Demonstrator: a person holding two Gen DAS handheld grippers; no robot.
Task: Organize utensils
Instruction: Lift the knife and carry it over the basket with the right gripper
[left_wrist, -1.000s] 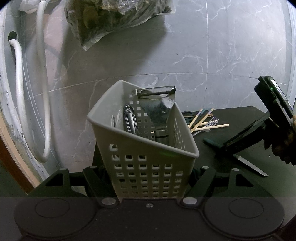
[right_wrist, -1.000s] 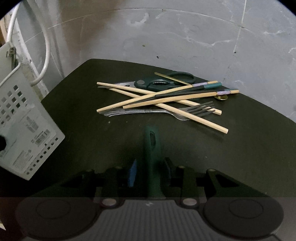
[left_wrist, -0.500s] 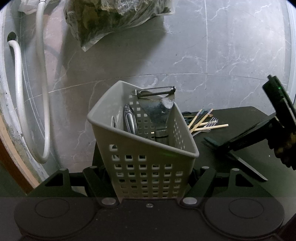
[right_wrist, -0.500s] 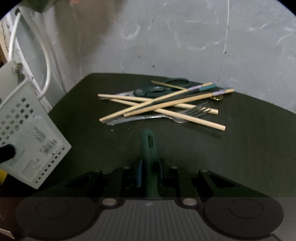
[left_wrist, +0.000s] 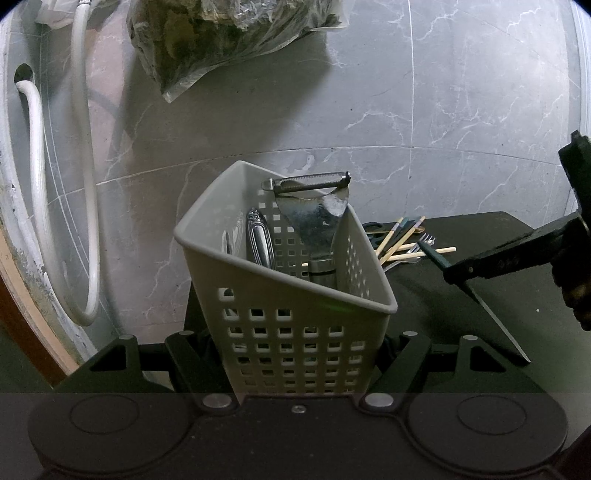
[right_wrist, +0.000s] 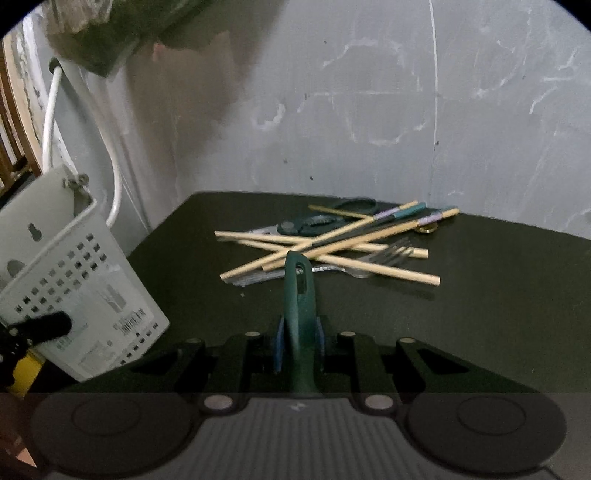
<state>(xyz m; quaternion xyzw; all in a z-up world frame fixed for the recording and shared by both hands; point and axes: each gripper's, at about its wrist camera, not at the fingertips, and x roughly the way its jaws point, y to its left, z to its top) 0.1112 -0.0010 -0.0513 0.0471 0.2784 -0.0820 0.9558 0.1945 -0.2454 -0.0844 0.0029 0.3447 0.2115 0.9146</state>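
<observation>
Right gripper (right_wrist: 299, 345) pinching a knife (right_wrist: 300, 295) by its green handle; handle end sticks up between the jaws in the right wrist view. Seen from the left wrist view, right gripper (left_wrist: 458, 271) at far right, held above the table (left_wrist: 480, 288), knife (left_wrist: 480, 301) slanting down, blade tip low and toward the near side.

Left gripper (left_wrist: 295, 354) clamped on a perforated grey basket (left_wrist: 295, 332), jaws pressed against its lower sides. Basket tilted, open top facing up and away. Inside: peeler (left_wrist: 314, 214) standing with blade end up at the far corner, an ornate metal handle (left_wrist: 260, 240) to its left. In the right wrist view, basket (right_wrist: 74, 280) at near left, labelled underside showing.

On the dark table (right_wrist: 480, 295), far side: loose pile of chopsticks (right_wrist: 332, 247) crossing over a fork (right_wrist: 388, 256), green-handled scissors (right_wrist: 325, 218) behind them.

Marbled grey wall behind. White hose (left_wrist: 88, 184) hanging at left, plastic bag (left_wrist: 221, 33) at top.
</observation>
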